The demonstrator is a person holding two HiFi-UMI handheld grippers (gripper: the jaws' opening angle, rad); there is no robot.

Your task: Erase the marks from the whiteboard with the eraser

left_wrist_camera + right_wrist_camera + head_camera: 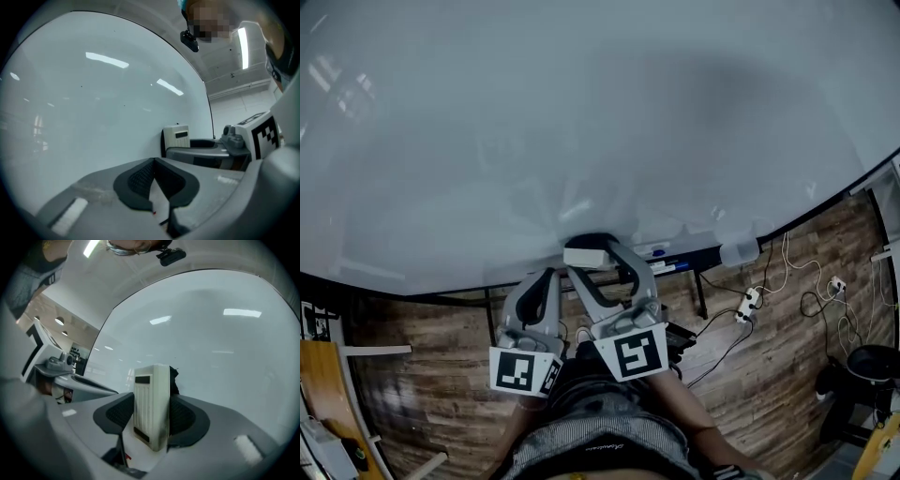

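Observation:
The whiteboard fills most of the head view and shows no marks; it also spans the left gripper view and the right gripper view. My right gripper is shut on the white eraser, held near the board's lower edge. In the right gripper view the eraser stands upright between the dark pads, its black felt side toward the board. My left gripper is just left of it, jaws together and empty. From the left gripper view the eraser shows at the right.
A marker tray with pens runs under the board. A white bottle-like object hangs at its right end. Cables and a power strip lie on the wooden floor. A wooden chair edge is at lower left.

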